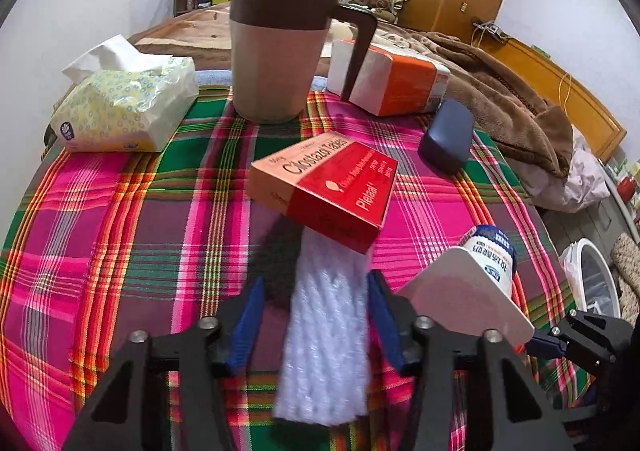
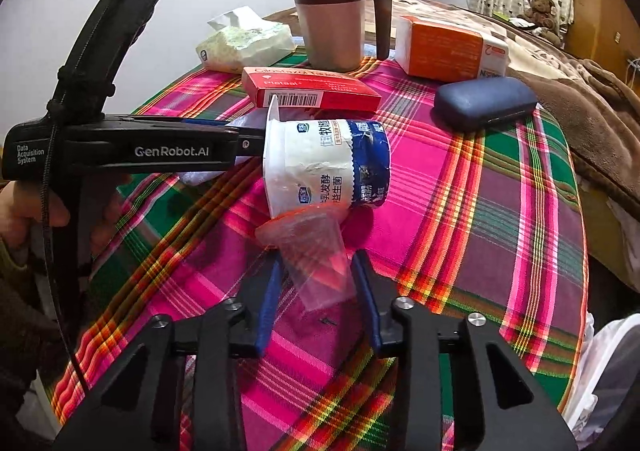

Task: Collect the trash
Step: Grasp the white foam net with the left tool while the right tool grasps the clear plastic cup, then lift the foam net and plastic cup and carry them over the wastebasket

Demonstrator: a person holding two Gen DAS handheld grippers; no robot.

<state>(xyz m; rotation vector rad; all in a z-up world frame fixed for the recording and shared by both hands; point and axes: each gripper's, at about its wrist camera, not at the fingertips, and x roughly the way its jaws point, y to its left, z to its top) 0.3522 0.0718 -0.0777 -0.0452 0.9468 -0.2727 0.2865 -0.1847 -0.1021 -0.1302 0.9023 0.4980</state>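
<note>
Right wrist view: our right gripper (image 2: 318,287) sits apart around a plastic cup (image 2: 310,251); left gripper (image 1: 316,315), apart w/ foam net (image 1: 326,331) between; yogurt cup (image 2: 326,167) at 12 o'clock.

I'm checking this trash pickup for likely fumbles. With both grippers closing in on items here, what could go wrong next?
1. The white foam sleeve between the left gripper fingers has its far end under the red medicine box; pulling it may drag the box.
2. The clear plastic cup at the right gripper touches the tipped yogurt cup; closing may nudge it rolling.
3. The thin cup may crumple or slip.
</note>
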